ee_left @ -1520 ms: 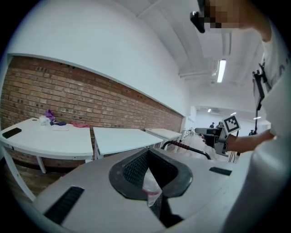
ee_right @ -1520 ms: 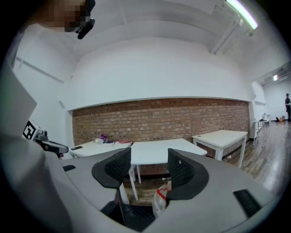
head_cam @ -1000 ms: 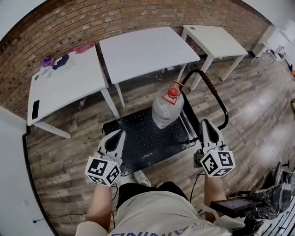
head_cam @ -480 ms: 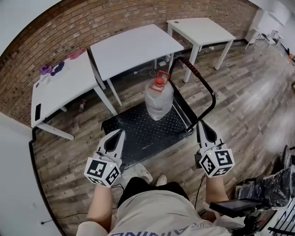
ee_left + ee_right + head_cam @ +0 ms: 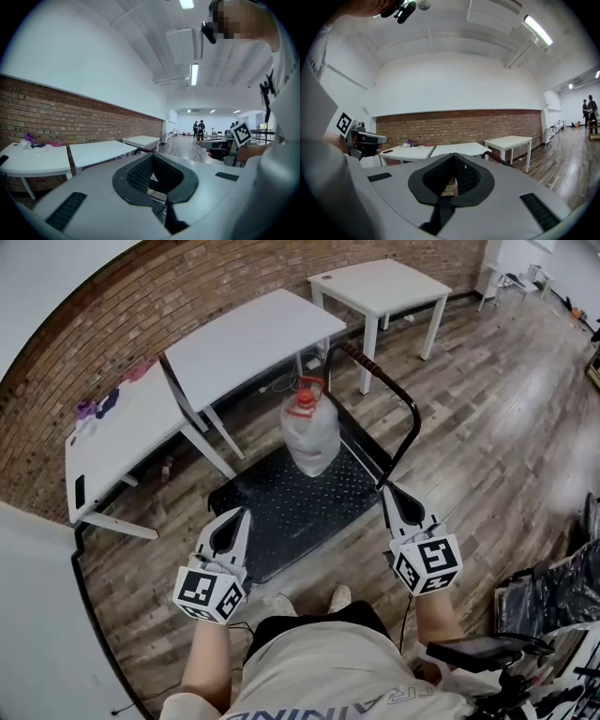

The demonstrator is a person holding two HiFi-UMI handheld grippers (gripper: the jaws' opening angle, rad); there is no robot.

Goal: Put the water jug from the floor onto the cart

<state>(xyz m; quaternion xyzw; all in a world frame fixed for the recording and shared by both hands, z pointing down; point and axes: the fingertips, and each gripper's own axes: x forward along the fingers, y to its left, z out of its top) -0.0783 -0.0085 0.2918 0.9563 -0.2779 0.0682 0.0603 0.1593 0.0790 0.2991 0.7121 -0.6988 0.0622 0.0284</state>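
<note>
The clear water jug (image 5: pixel 309 437) with a red cap stands upright on the black deck of the cart (image 5: pixel 272 521), near the cart's curved black handle (image 5: pixel 398 399). In the head view both grippers are close to my body, short of the cart's near edge. My left gripper (image 5: pixel 234 517) is shut and empty, at the cart's near left corner. My right gripper (image 5: pixel 390 491) is shut and empty, beside the handle's base. The jug is out of sight in both gripper views. The left gripper view shows its shut jaws (image 5: pixel 151 157), and the right gripper view shows the same (image 5: pixel 453 158).
Three white tables (image 5: pixel 248 334) (image 5: pixel 380 282) (image 5: pixel 112 442) stand along the brick wall (image 5: pixel 141 296) beyond the cart. My shoes (image 5: pixel 339 596) are on the wood floor just behind the cart. Dark equipment (image 5: pixel 553 596) lies at the lower right. People (image 5: pixel 198 127) stand far down the room.
Both grippers and I have drawn back from the cart. The jug stays upright on the deck. The right gripper has come away from the handle.
</note>
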